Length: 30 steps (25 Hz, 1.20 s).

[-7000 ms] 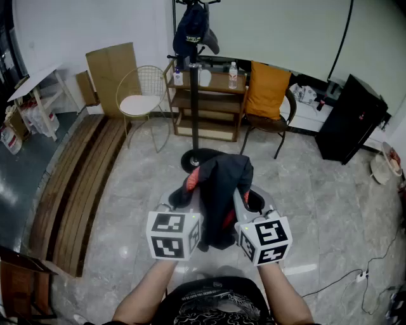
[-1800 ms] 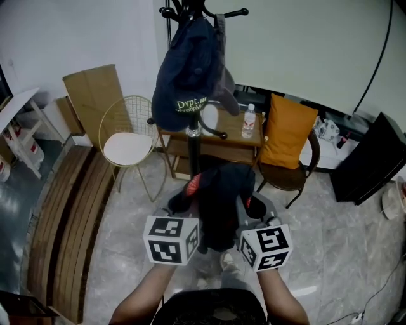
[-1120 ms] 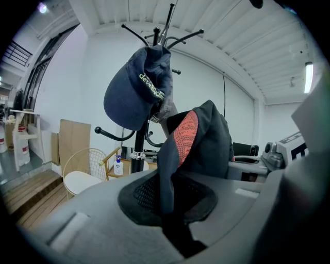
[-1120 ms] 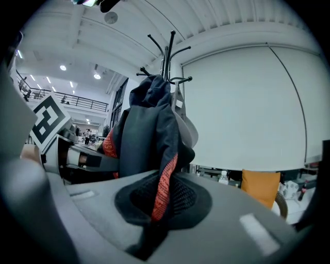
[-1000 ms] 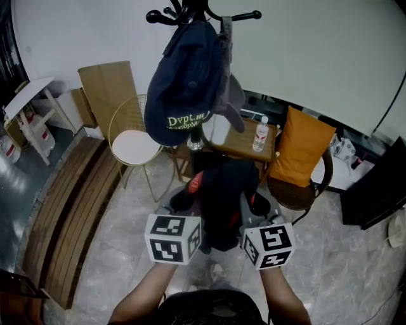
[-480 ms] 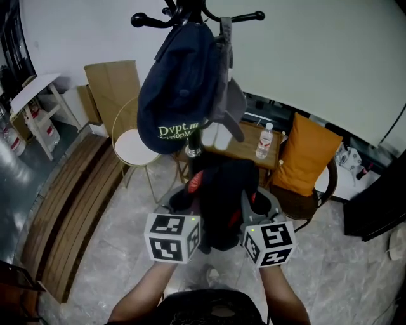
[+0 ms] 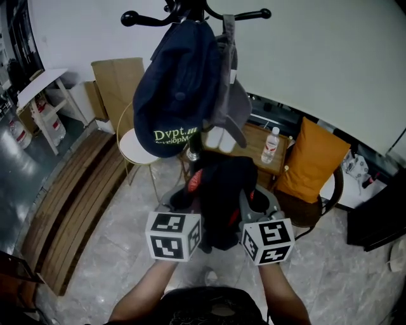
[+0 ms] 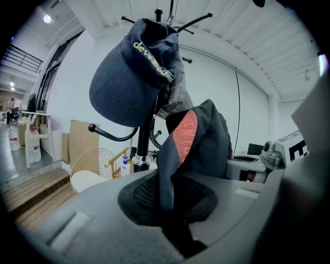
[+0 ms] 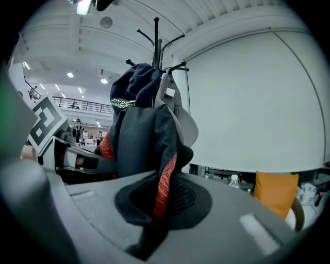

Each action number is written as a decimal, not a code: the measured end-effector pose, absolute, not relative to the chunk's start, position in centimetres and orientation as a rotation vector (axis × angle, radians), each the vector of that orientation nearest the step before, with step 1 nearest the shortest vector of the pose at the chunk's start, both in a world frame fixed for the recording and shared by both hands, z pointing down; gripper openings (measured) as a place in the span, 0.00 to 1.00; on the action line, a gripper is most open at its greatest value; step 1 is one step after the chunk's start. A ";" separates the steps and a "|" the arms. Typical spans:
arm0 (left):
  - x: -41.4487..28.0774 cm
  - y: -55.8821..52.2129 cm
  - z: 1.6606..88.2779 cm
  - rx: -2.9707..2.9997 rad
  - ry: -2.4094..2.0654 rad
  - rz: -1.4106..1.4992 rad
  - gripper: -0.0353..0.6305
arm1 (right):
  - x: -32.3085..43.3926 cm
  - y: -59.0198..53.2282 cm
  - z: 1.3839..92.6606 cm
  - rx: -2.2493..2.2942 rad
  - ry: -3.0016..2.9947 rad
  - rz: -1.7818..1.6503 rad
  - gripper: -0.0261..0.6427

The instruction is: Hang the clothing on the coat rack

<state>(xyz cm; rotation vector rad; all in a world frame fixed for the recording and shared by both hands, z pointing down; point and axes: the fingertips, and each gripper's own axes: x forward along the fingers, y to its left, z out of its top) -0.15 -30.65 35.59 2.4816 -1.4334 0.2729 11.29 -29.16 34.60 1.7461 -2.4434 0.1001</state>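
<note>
A dark matt cloth garment [image 7: 222,190] with red-orange mesh lining, a navy cloth cap [image 7: 174,89] with stitched lettering, a smooth black metal coat rack [image 7: 130,18], a glossy, reflective grey stone-look floor [image 7: 120,241] and a soft orange cloth cushion [image 7: 311,162].

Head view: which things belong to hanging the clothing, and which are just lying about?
In the job: dark garment, pinched by left gripper and right gripper; coat rack.

Just about: navy cap and grey cap already on the rack, wire chair, orange cushion, water bottle, cardboard sheet.
</note>
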 end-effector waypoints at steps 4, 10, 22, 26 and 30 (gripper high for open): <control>-0.1 -31.4 35.6 2.464 -1.469 0.264 0.11 | 11.3 -30.2 34.6 1.715 -2.472 0.099 0.07; -0.5 -32.3 35.8 2.420 -1.537 0.247 0.11 | 10.9 -31.7 34.8 1.644 -2.525 0.095 0.07; -0.7 -32.3 36.3 2.340 -1.664 0.268 0.11 | 10.3 -33.3 35.6 1.515 -2.618 0.110 0.07; -0.5 -32.5 36.4 2.331 -1.682 0.271 0.11 | 10.3 -33.7 35.9 1.499 -2.631 0.111 0.07; -0.4 -32.8 36.9 2.320 -1.679 0.279 0.11 | 10.3 -34.1 36.4 1.490 -2.637 0.124 0.07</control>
